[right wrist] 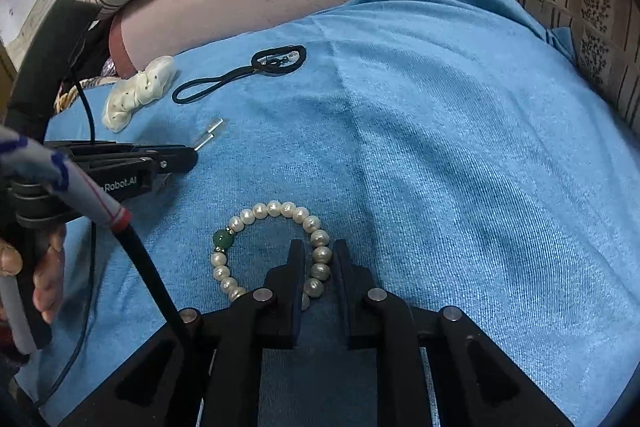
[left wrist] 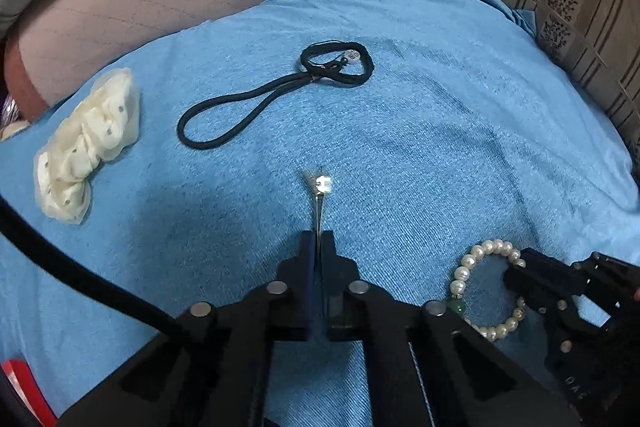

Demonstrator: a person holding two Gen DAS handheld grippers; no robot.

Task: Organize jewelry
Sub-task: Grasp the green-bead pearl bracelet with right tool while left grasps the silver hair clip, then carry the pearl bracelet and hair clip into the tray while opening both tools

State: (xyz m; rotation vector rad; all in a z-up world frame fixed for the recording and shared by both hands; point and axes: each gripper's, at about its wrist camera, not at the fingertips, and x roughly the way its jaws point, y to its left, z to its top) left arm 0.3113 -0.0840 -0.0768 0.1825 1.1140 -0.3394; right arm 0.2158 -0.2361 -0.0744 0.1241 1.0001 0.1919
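My left gripper (left wrist: 318,237) is shut on a thin silver hair clip (left wrist: 320,195) that sticks out forward over the blue cloth (left wrist: 440,131); the clip also shows in the right wrist view (right wrist: 210,133). My right gripper (right wrist: 318,247) straddles the right side of a pearl bracelet (right wrist: 276,209) with one green bead (right wrist: 222,239), fingers close on the beads. The bracelet lies flat on the cloth and also shows in the left wrist view (left wrist: 468,267). A black hair tie (left wrist: 224,115) and a cream scrunchie (left wrist: 88,143) lie farther back.
The blue cloth (right wrist: 460,147) covers a cushion on a sofa. Patterned pillows (right wrist: 592,27) stand at the right and back. The left gripper body (right wrist: 132,167) and a black cable (right wrist: 148,267) cross the left side of the right wrist view.
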